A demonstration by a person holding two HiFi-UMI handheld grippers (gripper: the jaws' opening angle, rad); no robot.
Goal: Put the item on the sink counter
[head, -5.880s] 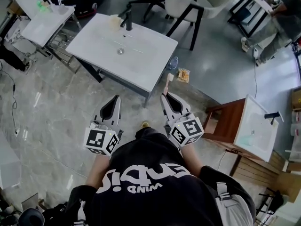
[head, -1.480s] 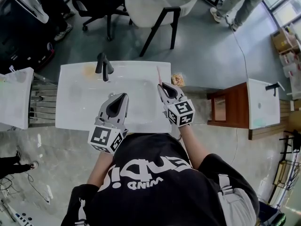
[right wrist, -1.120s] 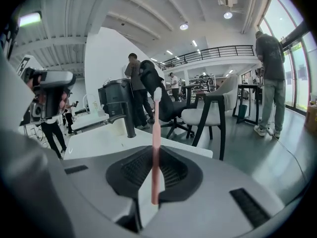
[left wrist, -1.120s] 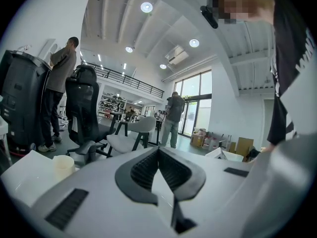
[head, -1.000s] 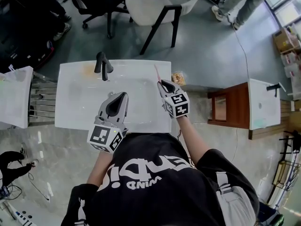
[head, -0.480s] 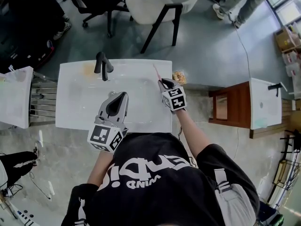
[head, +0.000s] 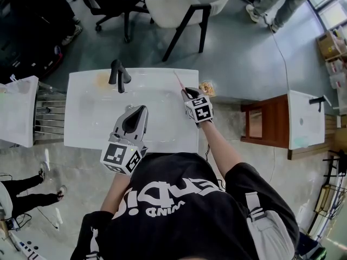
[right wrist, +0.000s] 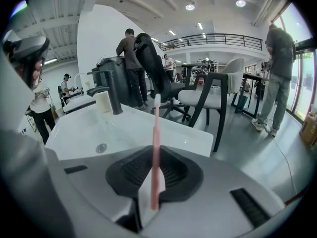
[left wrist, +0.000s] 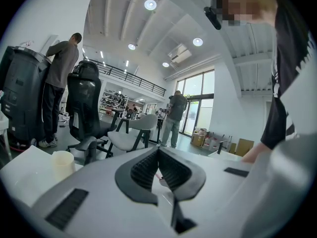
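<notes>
A pink toothbrush [head: 178,80] sticks out forward from my right gripper [head: 187,92], over the back right part of the white sink counter [head: 162,129]. In the right gripper view the toothbrush [right wrist: 155,133] stands between the jaws of the right gripper [right wrist: 156,155], head up. These jaws are opening, though the pads still touch the handle. My left gripper [head: 140,111] hovers over the counter's front middle. In its own view the left gripper [left wrist: 158,155] is shut with nothing in it.
A black faucet [head: 116,75] and a pale cup [right wrist: 103,101] stand at the counter's back left, with the drain [right wrist: 101,147] in the basin. Behind the counter is a white chair [head: 176,7]. A snack packet [head: 206,88] lies on the floor, right. A wooden stand [head: 260,126] carries another sink.
My right gripper has reached farther forward over the counter's right side and tipped down, carrying the toothbrush toward the back right corner. The left gripper has stayed in place.
</notes>
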